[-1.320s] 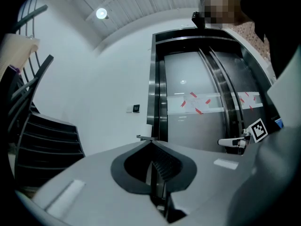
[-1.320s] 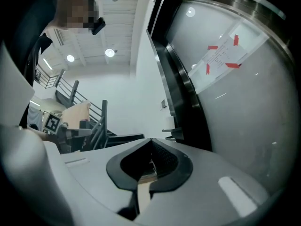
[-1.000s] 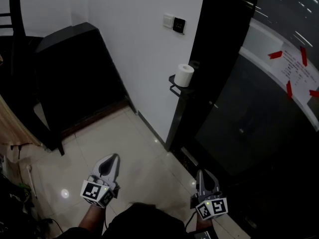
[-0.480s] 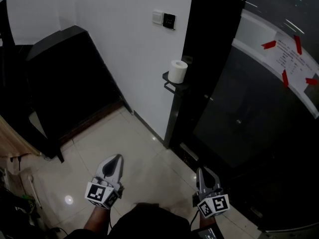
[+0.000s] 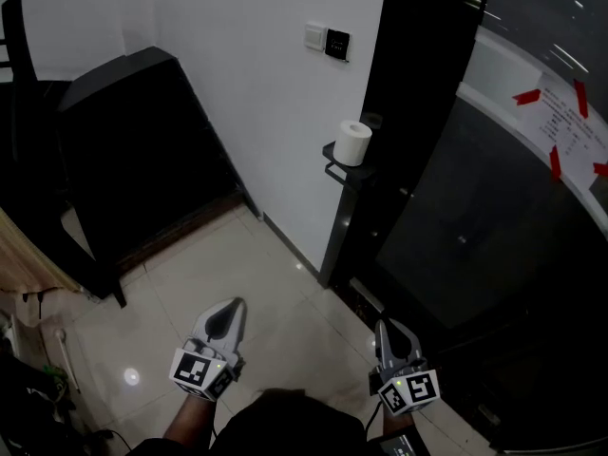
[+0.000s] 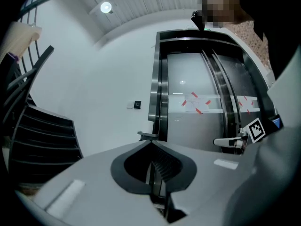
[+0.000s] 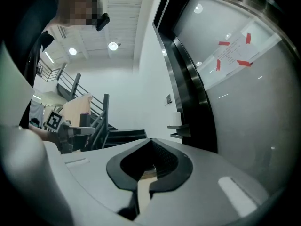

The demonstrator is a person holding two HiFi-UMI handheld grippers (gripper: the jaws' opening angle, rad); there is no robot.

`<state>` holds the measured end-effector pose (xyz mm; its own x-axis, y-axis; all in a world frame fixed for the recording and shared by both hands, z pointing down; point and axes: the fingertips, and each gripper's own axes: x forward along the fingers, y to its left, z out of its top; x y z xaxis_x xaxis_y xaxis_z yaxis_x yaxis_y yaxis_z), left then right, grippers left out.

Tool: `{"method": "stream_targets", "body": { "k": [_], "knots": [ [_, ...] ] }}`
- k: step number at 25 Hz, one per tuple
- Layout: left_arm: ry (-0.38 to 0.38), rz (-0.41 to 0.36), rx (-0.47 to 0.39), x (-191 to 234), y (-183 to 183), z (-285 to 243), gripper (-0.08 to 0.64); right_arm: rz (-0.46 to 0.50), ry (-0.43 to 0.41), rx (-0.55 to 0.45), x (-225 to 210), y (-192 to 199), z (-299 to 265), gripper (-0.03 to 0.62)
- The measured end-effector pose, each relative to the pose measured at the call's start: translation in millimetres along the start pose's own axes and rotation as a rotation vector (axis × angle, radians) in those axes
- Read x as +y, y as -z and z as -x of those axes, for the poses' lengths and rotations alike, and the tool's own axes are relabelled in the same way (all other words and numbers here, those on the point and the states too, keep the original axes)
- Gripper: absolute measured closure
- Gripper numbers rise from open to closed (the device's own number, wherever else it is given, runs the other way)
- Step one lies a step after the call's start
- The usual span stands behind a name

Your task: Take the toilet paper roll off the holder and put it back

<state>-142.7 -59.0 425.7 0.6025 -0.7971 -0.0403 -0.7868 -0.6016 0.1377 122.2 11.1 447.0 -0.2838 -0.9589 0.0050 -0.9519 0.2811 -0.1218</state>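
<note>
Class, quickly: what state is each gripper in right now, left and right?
Left gripper: closed, holding nothing.
Right gripper: closed, holding nothing.

head view looks steeply down; both gripper views face level toward holder (image 5: 338, 171).

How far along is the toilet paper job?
Nothing looks done yet: the toilet paper roll stands on the holder. Nothing is in hand: the left gripper and right gripper are shut, empty and well short of it. Remaining: reach it, lift it off, set it back.
</note>
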Motion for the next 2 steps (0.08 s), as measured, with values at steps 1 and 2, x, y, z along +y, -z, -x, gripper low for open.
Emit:
{"method": "stream_targets", "body": {
  "k": [1, 2],
  "knots": [
    [0.001, 0.003, -0.006, 0.3, -1.0, -1.8, 0.558, 0.002, -0.004, 0.003, 1.3, 0.2, -2.6, 0.580],
    [0.002, 0.006, -0.013, 0.7, -2.2, -3.8, 0.558, 0.004, -0.009, 0.006, 2.6, 0.3, -5.2, 0.580]
  ]
}}
